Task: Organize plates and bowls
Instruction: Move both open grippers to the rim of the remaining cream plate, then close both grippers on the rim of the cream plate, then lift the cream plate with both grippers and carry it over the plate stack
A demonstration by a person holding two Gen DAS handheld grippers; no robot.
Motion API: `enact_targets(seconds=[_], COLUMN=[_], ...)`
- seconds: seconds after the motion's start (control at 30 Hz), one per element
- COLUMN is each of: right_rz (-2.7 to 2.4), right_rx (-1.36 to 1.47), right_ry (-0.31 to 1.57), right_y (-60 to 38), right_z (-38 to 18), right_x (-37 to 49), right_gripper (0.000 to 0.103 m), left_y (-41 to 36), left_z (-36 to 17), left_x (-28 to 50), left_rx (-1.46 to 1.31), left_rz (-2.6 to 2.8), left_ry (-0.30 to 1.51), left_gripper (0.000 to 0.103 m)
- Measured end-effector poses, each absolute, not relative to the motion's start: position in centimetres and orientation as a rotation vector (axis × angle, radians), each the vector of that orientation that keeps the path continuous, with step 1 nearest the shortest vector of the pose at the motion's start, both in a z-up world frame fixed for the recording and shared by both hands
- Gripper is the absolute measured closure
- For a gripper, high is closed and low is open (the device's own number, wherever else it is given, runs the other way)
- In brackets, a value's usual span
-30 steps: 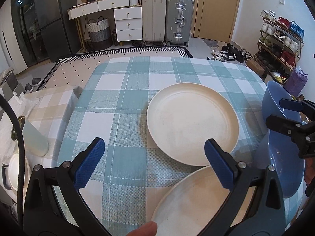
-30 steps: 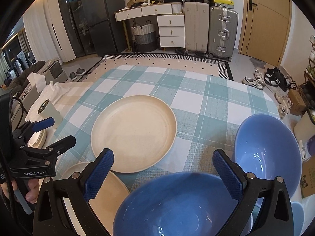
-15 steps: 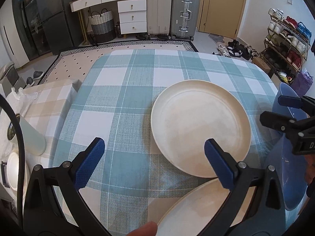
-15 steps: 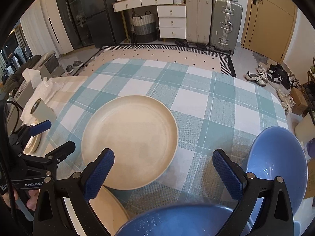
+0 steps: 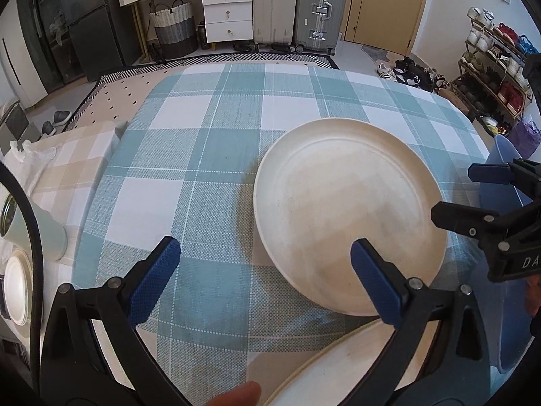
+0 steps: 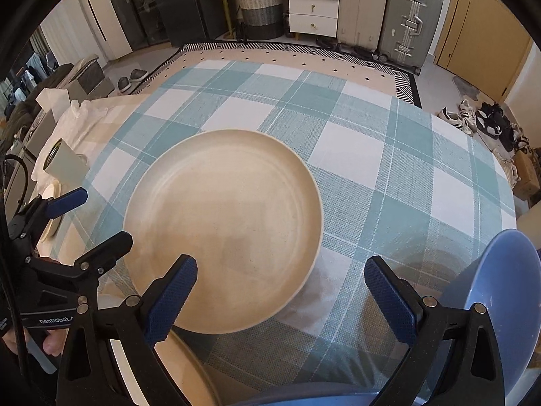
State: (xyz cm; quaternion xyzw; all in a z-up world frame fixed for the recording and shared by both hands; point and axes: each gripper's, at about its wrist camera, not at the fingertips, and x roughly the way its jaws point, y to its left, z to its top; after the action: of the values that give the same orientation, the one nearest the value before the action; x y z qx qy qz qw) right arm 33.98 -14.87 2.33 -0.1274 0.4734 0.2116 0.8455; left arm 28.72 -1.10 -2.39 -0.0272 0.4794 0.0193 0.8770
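Note:
A cream plate (image 5: pixel 348 209) (image 6: pixel 223 226) lies flat on the teal-checked tablecloth (image 5: pixel 209 155) (image 6: pixel 372 155). A second cream plate (image 5: pixel 341 368) (image 6: pixel 182 368) lies nearer, partly under my grippers. A blue bowl (image 6: pixel 500 301) stands at the right edge; its rim shows in the left wrist view (image 5: pixel 500 176). Another blue bowl's rim (image 6: pixel 304 401) peeks in at the bottom. My left gripper (image 5: pixel 263 284) is open and empty above the cloth, left of the far plate. My right gripper (image 6: pixel 280 301) is open and empty over that plate's near right edge.
A pale green cup (image 5: pixel 30 237) (image 6: pixel 64 165) and a small white dish (image 5: pixel 17 291) sit on a beige-checked side surface at the left. Suitcases (image 5: pixel 318 6), a drawer unit (image 5: pixel 226 10) and a shoe rack (image 5: pixel 497 61) stand beyond the table.
Both grippers have pulled up and tilted back toward me; the near plate and near blue bowl have slid to the bottom of the views. Nothing was grasped.

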Motion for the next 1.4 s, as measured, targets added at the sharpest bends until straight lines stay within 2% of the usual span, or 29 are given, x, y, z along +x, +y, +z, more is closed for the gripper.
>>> enact_targets(seconds=[0.1,0.23,0.4,0.5,0.57,0.9,1.07,1.4], right_rz=[0.444,0.435,0.422,0.414,0.414,0.374,0.364,0.358], right_rx=[-0.272,-0.268,-0.293,-0.296,-0.294,-0.331,-0.350,-0.375], right_ry=[1.005,1.025,1.040,1.045,1.050,1.066,1.052,1.008], right_y=[-14.7,-14.7,-14.8,-15.0,-15.1,-15.1,-15.0,-14.8], right_z=[2.1,1.6,0.7,0.4,0.2,-0.8,-0.8,-0.7], right_x=[34.3,35.0,35.5,35.9,36.1,36.5,36.3,35.5], right_gripper=[0.008,0.026,0.036,0.046,0.049,0.087,0.088,0.088], left_y=[-1.0,-1.1,-2.2,-2.8,-3.1,-2.3,-2.4,-2.4], left_z=[-3.1,-3.6,-4.3,-4.7,-4.9,-5.4,-5.5,-4.7], left_x=[29.0,29.3,29.8,30.0,30.1,30.2,30.1,29.5], left_rx=[-0.071,-0.082,-0.056,-0.044,-0.042,-0.042,-0.018,-0.007], left_rz=[0.030,0.013,-0.027,-0.035,-0.035,0.008,0.020,0.024], left_ry=[1.018,1.031,1.051,1.061,1.063,1.076,1.068,1.032], left_gripper=[0.011,0.016,0.038,0.048,0.053,0.080,0.085,0.085])
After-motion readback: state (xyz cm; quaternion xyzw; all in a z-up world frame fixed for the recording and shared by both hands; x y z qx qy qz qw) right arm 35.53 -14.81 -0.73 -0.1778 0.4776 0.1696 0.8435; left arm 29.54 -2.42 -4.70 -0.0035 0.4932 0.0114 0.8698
